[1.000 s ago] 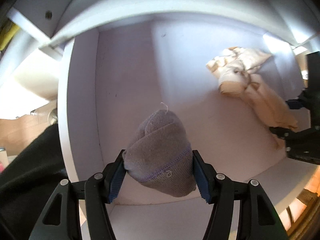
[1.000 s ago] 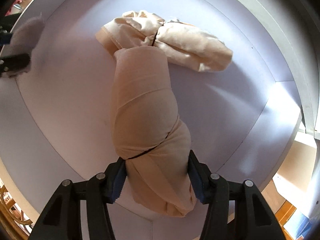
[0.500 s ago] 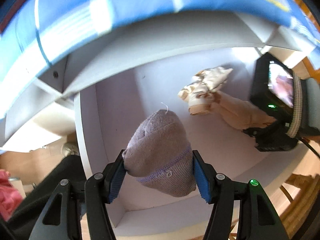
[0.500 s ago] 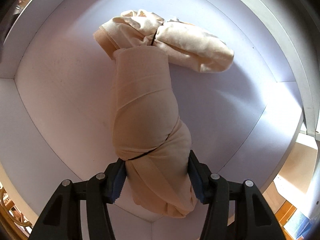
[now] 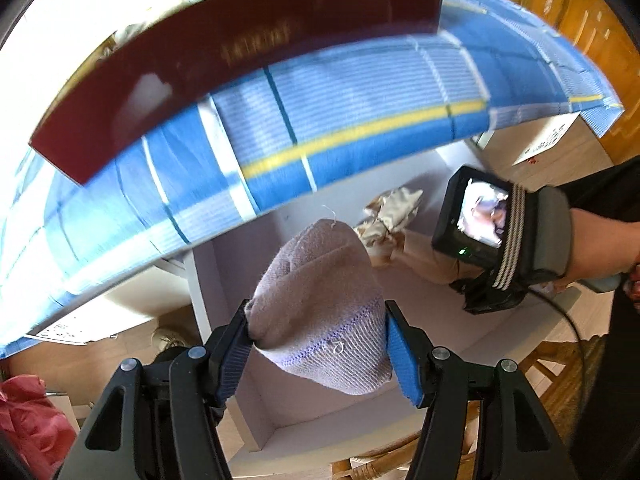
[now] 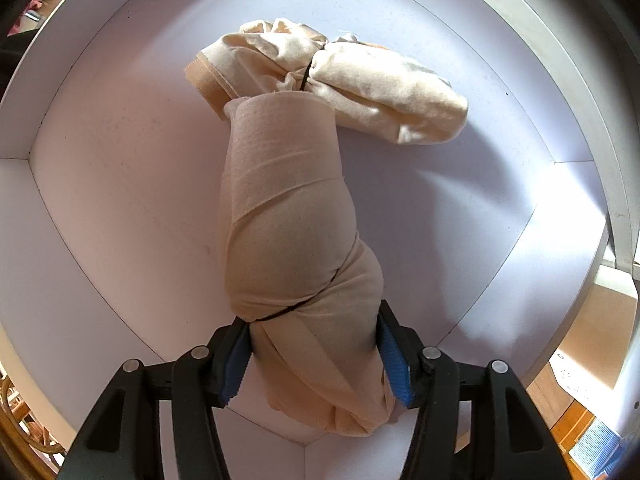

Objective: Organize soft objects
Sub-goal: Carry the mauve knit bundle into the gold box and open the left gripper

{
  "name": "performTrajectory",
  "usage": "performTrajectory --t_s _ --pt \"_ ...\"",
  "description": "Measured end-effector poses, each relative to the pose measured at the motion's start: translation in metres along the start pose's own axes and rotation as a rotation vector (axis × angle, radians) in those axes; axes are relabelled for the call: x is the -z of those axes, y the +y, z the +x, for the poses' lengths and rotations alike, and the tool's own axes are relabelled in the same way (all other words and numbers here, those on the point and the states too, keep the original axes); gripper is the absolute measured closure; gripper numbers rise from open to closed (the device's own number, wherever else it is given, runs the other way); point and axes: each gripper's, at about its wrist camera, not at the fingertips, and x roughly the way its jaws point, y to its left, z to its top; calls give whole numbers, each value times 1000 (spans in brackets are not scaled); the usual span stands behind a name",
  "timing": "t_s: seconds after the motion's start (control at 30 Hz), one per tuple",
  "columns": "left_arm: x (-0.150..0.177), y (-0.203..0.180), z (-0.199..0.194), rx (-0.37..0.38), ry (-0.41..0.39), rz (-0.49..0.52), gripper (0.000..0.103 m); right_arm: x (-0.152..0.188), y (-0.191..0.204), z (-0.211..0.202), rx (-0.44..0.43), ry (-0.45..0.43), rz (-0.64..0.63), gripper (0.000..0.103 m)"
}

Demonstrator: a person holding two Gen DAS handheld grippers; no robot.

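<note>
- Left wrist view: the left gripper [image 5: 320,344] holds a gray sock bundle [image 5: 320,308]. The blue pads press on both sides of it, so the jaws are part way shut on it.
- The gray sock bundle hangs in the air above a white box [image 5: 224,280]. Its narrow end points away from the camera and its wide, ribbed end is near the camera. Its long side runs along the fingers.
- Inside the white box, near the far wall, lies a cream cloth bundle [image 5: 388,216]. A tan cloth roll [image 5: 424,256] lies just beside it.
- The right gripper's body [image 5: 492,240], with a small screen on it, reaches down into the box. A hand [image 5: 600,248] holds it.
- A blue striped cloth [image 5: 320,120] and a dark red board [image 5: 248,48] fill the top of the view. They are blurry.
- Right wrist view: the right gripper [image 6: 316,356] points down into the white box [image 6: 100,160]. The tan cloth roll [image 6: 288,232] sits between its blue pads. The jaws are about half open and the pads touch the roll on both sides.
- The tan roll's long side runs from the near corner of the box floor toward the far wall. Its far end touches the cream cloth bundle [image 6: 360,84].
- The cream bundle lies across the far end of the roll, close to the far wall. A dark band is tied round its middle.
</note>
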Motion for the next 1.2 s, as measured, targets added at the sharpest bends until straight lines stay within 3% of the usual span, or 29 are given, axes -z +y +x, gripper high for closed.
performTrajectory --t_s 0.37,0.53,0.7,0.87,1.2 --pt "-30 19 -79 73 -102 4 40 -2 -1 11 5 1 -5 44" --pt "-58 55 -118 120 -145 -103 40 -3 -1 13 7 2 -5 44" --pt "-91 96 -141 70 -184 -176 40 -2 0 9 8 4 -7 43" --pt "-122 132 -133 44 -170 -272 40 -2 1 8 7 4 -7 43" --pt "-147 152 -74 -16 -53 -346 40 -1 2 7 -1 5 -2 43"
